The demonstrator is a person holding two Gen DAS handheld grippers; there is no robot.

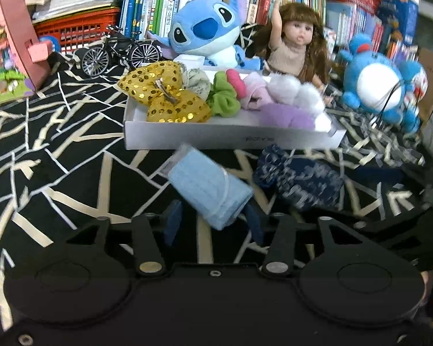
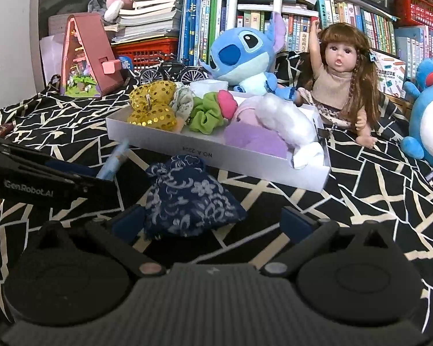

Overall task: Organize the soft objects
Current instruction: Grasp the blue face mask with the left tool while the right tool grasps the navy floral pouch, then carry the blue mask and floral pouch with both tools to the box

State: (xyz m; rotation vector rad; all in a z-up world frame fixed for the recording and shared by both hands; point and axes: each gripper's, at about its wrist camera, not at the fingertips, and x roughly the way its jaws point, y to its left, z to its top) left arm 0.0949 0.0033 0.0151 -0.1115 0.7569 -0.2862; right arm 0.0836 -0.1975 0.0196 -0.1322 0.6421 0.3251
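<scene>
- Both grippers stand with jaws apart: the left gripper (image 1: 213, 225) has its blue pads either side of the near end of a light blue rolled cloth (image 1: 209, 186), a gap showing at each pad, and the right gripper (image 2: 213, 225) is spread wide, with nothing pressed between its fingers.
- Tied with a pale band, the light blue rolled cloth lies tilted on the patterned tablecloth (image 1: 57, 158), its far end close to the front wall of the white tray (image 1: 216, 139).
- Just to its right lies a dark blue floral pouch (image 2: 184, 199); in the right wrist view it sits close to the right gripper's left finger (image 2: 127, 222) and well clear of the other finger.
- Inside the white tray, left to right, lie a gold sequin bow (image 1: 166, 95), a pale printed scrunchie (image 1: 197, 82), a green scrunchie (image 1: 223, 98), a pink soft piece (image 1: 235, 82), a white fluffy piece (image 1: 297, 92) and a purple cloth (image 1: 288, 116).
- Behind the tray sit a blue plush toy (image 1: 207, 33) and a long-haired doll (image 1: 293, 43) with one arm raised; a round blue-and-white plush (image 1: 381, 85) is off to the right.
- To the left stand a miniature bicycle (image 1: 121, 52) and a pink toy house (image 2: 86, 54), with a red crate (image 1: 75, 30) and a shelf of books (image 2: 274, 20) at the back.
</scene>
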